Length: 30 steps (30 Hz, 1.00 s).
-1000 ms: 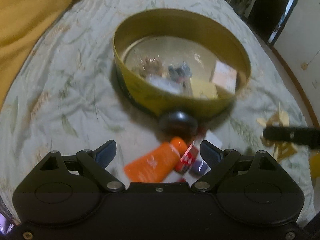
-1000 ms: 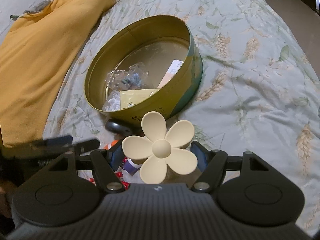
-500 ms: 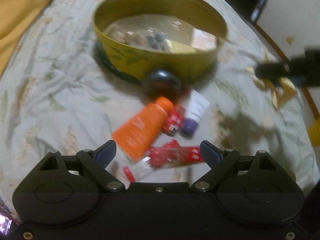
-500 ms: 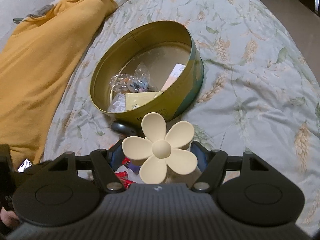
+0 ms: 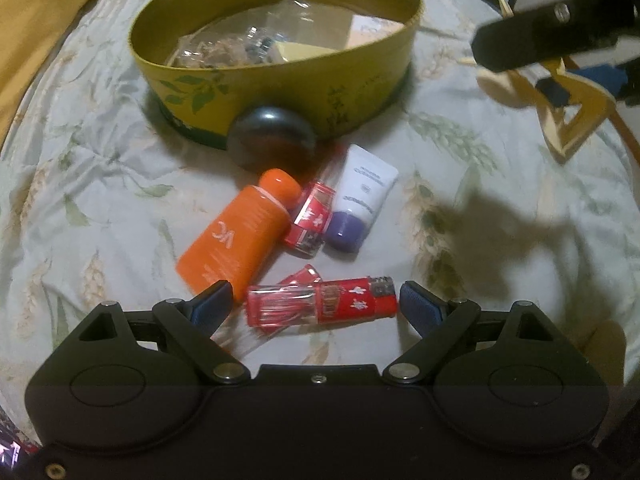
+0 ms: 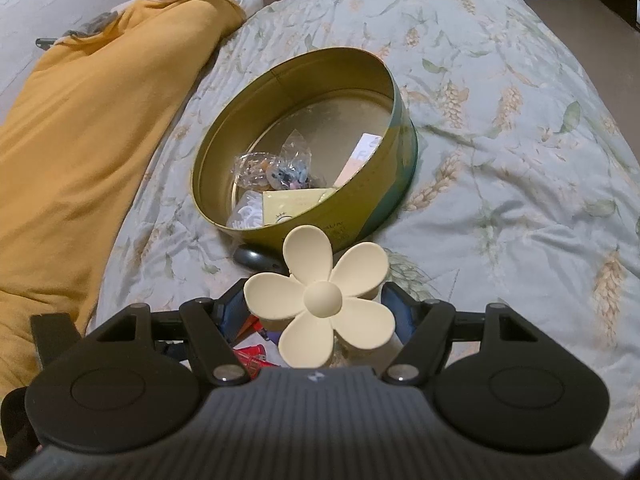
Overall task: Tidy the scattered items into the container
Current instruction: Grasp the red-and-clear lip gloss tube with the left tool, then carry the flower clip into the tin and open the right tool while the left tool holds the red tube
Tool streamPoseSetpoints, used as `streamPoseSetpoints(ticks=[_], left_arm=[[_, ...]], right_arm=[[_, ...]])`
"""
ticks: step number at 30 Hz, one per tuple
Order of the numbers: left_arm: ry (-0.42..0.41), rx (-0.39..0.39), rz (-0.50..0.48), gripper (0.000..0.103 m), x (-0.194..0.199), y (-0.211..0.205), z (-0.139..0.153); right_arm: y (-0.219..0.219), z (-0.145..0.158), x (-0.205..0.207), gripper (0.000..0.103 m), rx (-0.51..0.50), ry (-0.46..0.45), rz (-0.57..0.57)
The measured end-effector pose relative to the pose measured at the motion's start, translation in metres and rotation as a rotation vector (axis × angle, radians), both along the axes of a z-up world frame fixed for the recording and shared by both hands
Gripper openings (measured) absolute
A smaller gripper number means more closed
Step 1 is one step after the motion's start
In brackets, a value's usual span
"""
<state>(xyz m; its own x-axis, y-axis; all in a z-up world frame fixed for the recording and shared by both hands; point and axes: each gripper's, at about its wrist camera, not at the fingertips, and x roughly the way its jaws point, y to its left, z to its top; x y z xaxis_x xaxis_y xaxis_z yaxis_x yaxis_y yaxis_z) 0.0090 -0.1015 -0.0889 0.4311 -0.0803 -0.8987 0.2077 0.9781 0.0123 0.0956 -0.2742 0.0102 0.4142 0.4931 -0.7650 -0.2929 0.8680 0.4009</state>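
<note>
Hovering over the bedspread (image 5: 100,168), the left gripper (image 5: 316,302) spreads its fingers wide around a red tube (image 5: 320,300) without touching it. An orange bottle (image 5: 240,232), a white tube (image 5: 360,204) and a dark lid (image 5: 272,140) lie before the tin (image 5: 280,92). Right gripper (image 6: 316,312) clamps a flower clip (image 6: 320,300) near the tin's front wall.

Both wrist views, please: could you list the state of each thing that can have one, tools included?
Tin: open, no lid, partly filled.
Flower clip: held in the right tool.
Right tool: shut on the flower clip.
Left tool: open, empty, around the red lighter.
Red lighter: lying flat on the bed.
Orange tube: capped, lying flat.
White tube: capped, lying flat.
</note>
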Motion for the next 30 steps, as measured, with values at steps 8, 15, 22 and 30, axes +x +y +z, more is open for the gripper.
streamPoseSetpoints(ticks=[8, 15, 22, 30], left_arm=[[-0.015, 0.021, 0.005, 0.081, 0.002, -0.001, -0.007], [-0.065, -0.020, 0.019, 0.081, 0.001, 0.014, 0.018], [-0.117, -0.033, 0.034, 0.081, 0.017, 0.034, 0.048], [-0.151, -0.046, 0.095, 0.081, 0.032, 0.065, 0.065]], right_arm=[[0.003, -0.002, -0.001, 0.072, -0.017, 0.002, 0.002], [0.001, -0.003, 0.000, 0.072, -0.025, 0.006, -0.011], [0.004, -0.006, -0.001, 0.072, -0.043, 0.011, 0.000], [0.008, -0.014, 0.000, 0.072, -0.073, 0.032, -0.002]])
